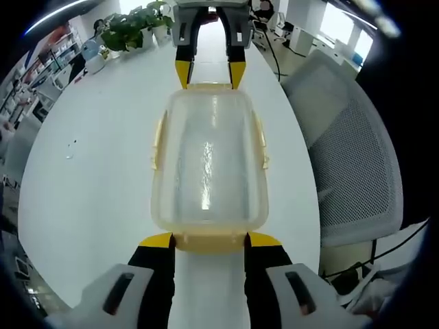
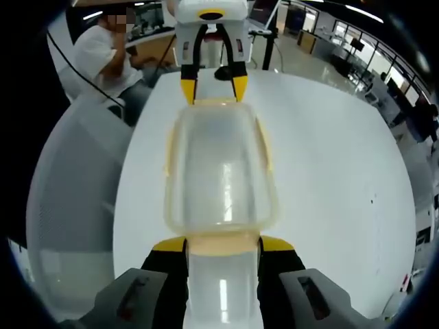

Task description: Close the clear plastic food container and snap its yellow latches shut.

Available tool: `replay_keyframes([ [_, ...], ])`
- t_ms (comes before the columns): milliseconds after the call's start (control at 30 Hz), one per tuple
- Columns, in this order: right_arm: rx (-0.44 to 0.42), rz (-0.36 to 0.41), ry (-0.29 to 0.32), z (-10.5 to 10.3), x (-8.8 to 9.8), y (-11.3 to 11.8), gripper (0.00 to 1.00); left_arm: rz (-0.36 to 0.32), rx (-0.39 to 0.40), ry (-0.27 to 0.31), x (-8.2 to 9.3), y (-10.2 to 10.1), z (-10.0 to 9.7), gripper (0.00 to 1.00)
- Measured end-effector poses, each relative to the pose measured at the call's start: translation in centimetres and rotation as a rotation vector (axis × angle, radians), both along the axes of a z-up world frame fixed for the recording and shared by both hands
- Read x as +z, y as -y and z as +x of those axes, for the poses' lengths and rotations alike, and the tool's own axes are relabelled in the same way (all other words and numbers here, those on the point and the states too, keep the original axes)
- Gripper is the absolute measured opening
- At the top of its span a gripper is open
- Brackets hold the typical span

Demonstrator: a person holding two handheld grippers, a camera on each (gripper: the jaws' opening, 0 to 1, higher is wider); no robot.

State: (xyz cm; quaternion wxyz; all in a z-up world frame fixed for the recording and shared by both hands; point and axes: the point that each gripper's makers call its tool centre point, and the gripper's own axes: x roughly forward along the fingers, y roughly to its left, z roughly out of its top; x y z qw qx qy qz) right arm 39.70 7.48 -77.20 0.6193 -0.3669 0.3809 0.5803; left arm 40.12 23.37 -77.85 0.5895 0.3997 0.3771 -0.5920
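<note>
Flanking the clear rectangular plastic food container (image 1: 209, 164) from its two short ends, the grippers face each other across a white oval table (image 1: 96, 178). In the left gripper view, the left gripper (image 1: 209, 240) rises from the bottom of the frame with its yellow-tipped jaws spread about as wide as the container's near end, their tips touching or just beside the yellow end latch (image 1: 209, 242); whether they press on it cannot be told. At the top centre of that frame the right gripper (image 1: 209, 72) stands likewise open at the far end. The right gripper view mirrors this, with the container (image 2: 219, 171) in mid-frame. The lid appears seated on the box, and the yellow side latches (image 1: 260, 147) lie along its long edges, though their being snapped is unclear. Holding both ends likely steadies the box for pressing the end latches. A grey mesh office chair (image 1: 357, 164) sits at right, potted green plants (image 1: 134, 27) at upper left.
</note>
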Motion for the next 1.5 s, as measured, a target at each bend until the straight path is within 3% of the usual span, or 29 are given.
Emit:
replay_keyframes([
  [1500, -0.011, -0.034, -0.013, -1.1, -0.9, 8.7, 0.37, -0.016, -0.004, -0.004, -0.6, 8.6, -1.0, 0.38],
])
